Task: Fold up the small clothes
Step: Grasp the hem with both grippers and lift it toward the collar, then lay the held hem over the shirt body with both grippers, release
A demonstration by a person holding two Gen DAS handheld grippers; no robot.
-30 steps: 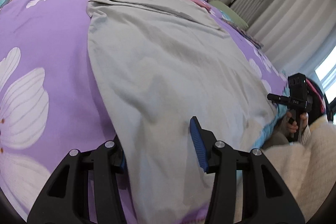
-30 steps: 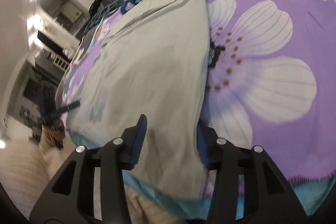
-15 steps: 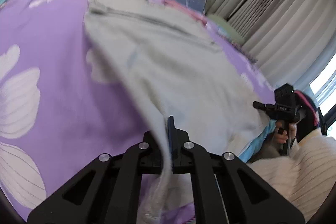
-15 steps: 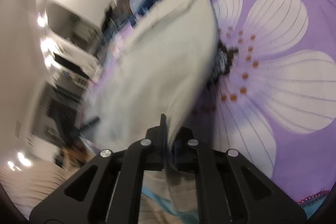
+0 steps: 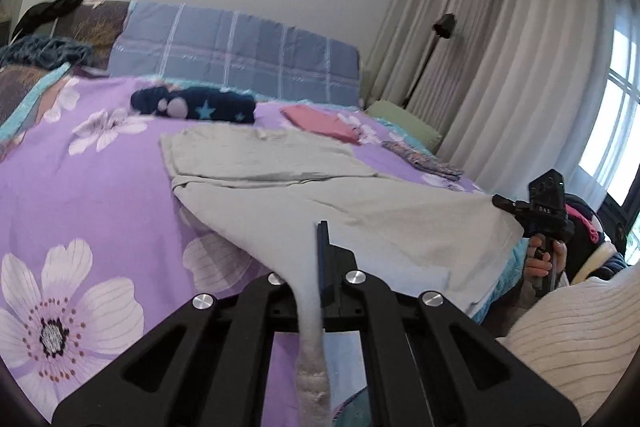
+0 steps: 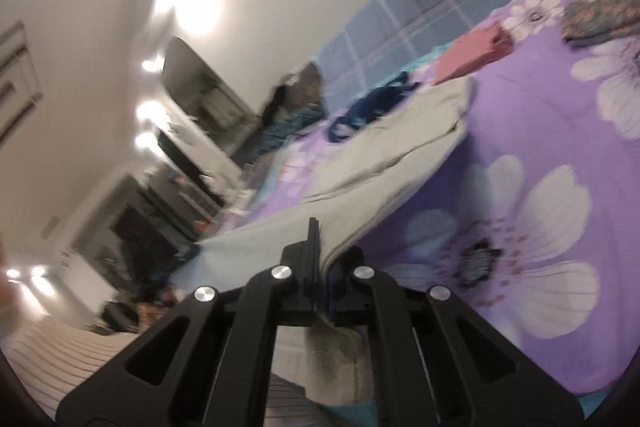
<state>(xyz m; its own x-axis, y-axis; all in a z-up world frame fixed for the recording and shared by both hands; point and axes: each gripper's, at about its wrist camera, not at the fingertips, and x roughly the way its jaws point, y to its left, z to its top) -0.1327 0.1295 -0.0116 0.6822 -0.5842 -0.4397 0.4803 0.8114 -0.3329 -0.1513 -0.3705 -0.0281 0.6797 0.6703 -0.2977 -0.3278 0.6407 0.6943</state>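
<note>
A pale grey garment (image 5: 360, 203) lies spread on the purple flowered bedspread (image 5: 80, 187), its far part flat and its near edge lifted off the bed. My left gripper (image 5: 318, 247) is shut on the garment's near left corner, and cloth hangs down between its arms. In the right wrist view the same grey garment (image 6: 392, 155) stretches away from my right gripper (image 6: 314, 243), which is shut on the near right corner. The right gripper (image 5: 536, 215) also shows in the left wrist view, held in a hand at the bed's right edge.
Folded clothes lie at the far end of the bed: a navy star-print piece (image 5: 196, 105), a pink one (image 5: 320, 125) and a patterned one (image 5: 424, 159). A blue plaid quilt (image 5: 240, 55) lies behind them. Curtains (image 5: 500, 75) hang at the right. A cream knit sleeve (image 5: 568, 347) is close by.
Both grippers closed on the garment's near corners and rose, lifting its near edge off the bed. Both views now tilt up toward the far end of the bed.
</note>
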